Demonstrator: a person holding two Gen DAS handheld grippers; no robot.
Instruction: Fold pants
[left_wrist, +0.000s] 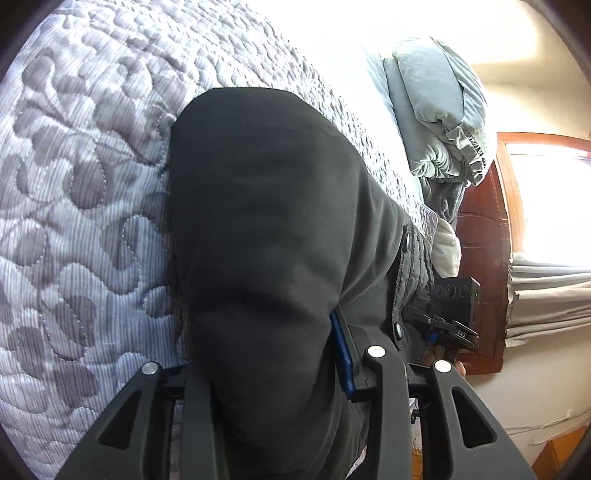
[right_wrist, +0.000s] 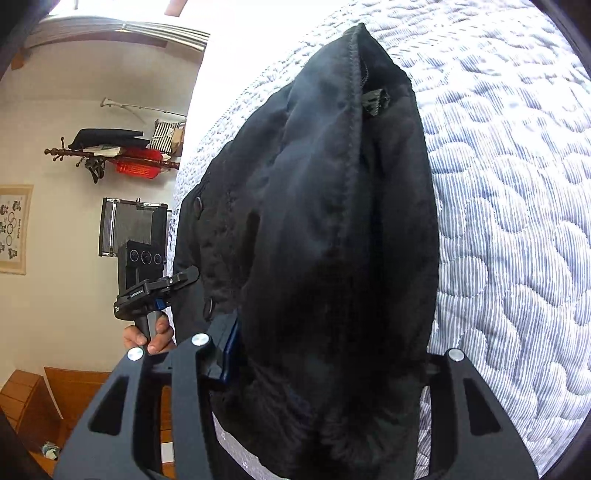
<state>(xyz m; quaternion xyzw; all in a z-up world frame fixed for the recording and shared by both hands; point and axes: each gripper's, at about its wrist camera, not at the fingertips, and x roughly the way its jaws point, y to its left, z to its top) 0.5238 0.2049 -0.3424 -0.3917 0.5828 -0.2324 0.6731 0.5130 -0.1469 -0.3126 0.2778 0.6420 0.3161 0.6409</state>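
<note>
Black pants (left_wrist: 266, 229) hang from both grippers above a quilted bedspread (left_wrist: 81, 155). In the left wrist view my left gripper (left_wrist: 273, 373) is shut on the pants' fabric, which drapes over and hides the fingertips; a blue pad (left_wrist: 343, 354) shows on one side. The waistband with snap buttons (left_wrist: 406, 242) stretches to the right. In the right wrist view my right gripper (right_wrist: 325, 365) is shut on the pants (right_wrist: 332, 229), whose fleecy inside and seam face the camera. The other gripper (right_wrist: 155, 291) is at the left, held by a hand.
The quilted bedspread (right_wrist: 517, 221) fills the background. Grey-green pillows (left_wrist: 436, 110) lie at the bed's head by a wooden headboard (left_wrist: 484, 258) and a curtain (left_wrist: 546, 299). A wall rack with bags (right_wrist: 122, 155) and a wooden floor (right_wrist: 48, 398) are beside the bed.
</note>
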